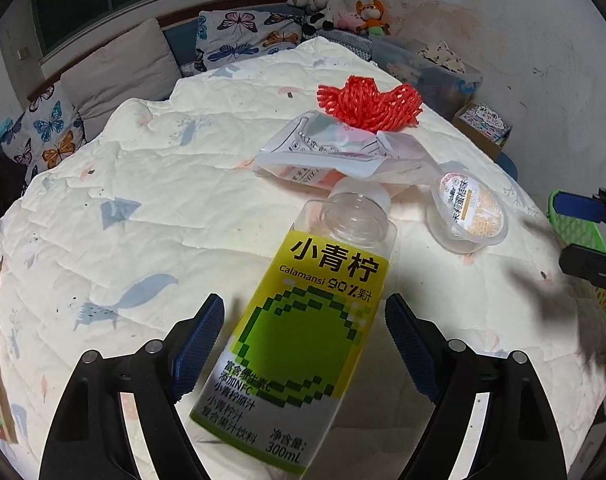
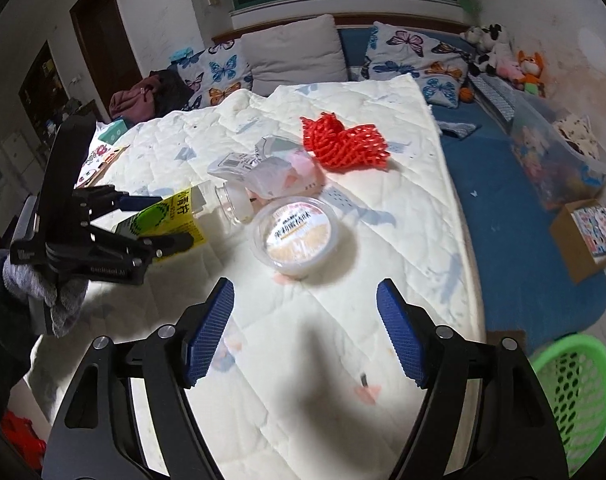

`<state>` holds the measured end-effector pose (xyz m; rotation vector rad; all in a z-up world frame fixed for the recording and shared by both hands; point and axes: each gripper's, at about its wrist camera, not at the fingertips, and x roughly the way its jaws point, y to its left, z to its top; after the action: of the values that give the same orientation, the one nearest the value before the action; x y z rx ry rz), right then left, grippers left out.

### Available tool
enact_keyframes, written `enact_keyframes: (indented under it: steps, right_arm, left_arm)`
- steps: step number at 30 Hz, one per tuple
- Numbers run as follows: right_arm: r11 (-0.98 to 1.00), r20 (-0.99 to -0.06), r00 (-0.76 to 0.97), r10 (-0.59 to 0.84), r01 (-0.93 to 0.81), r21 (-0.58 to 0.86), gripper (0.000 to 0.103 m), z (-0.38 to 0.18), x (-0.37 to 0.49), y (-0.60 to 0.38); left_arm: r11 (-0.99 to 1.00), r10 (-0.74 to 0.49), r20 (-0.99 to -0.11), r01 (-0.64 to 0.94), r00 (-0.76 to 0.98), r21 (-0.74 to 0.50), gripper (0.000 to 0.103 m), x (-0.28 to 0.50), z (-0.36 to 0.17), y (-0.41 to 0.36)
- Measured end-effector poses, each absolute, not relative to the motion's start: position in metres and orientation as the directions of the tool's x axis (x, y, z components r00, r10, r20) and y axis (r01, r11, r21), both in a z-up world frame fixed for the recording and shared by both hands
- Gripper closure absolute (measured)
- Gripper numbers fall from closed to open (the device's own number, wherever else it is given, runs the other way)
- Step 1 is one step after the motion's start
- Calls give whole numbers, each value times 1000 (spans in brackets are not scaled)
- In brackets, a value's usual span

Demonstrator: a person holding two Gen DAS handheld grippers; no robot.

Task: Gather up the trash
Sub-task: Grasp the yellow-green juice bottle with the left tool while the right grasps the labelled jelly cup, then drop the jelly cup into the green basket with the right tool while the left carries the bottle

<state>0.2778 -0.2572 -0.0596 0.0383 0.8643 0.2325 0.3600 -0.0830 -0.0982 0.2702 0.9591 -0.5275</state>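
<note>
Jaws of the left gripper (image 1: 305,336) stand wide in the left wrist view, straddling the empty juice bottle (image 1: 303,340) without pressing it; gaps show on both sides. Bottle lies on its side on the quilt (image 1: 123,184), uncapped neck pointing away toward a crumpled plastic wrapper (image 1: 323,152) and red foam net (image 1: 369,102). Small lidded cup (image 1: 469,210) sits just right of the neck.

Right wrist view: right gripper (image 2: 305,330) also wide, nothing between its jaws, the cup (image 2: 297,234) ahead of the tips and apart from them. Green basket (image 2: 575,396) sits low at right, off the bed edge.

Step, by my read: approach for first pickups, bottle left, cup right. Next: left closes squarely on the bottle body; right advances over the cup, then closes. Soft quilt may let items shift.

Room: bed with butterfly pillows (image 2: 407,56), plush toys (image 2: 503,60), dark window, blue floor.
</note>
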Motion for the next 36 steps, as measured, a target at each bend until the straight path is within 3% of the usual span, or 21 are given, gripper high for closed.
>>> enact_keyframes:
  steps: [7,14,25,32,36]
  right_arm:
    - [973,-767,607,208,-206,102,29,-69,300,-248]
    - [970,-779,591,212,-222,95,26,-78,316,-238]
    - [975,-799,576,172,-217,53,24,-97,341,-231]
    - [979,-813,563,151,-198,45,38,-107,347,-228]
    - [980,-802,577,157,-190,55,41,-102,342,-230]
  left_arm:
    - [835,-319,-830,550,457,-18,31,363,-105,-87]
    - [844,-322,-814,537,483,-15,46,357,-104,-83]
    - [863,-330,-792,504,515,-32,47,339,-89,-56]
    - [871,-337,-780,489,528,-46,47,328,-82,-43]
    - [873,-337,-777,485,532,-46,47,323,-80,-40]
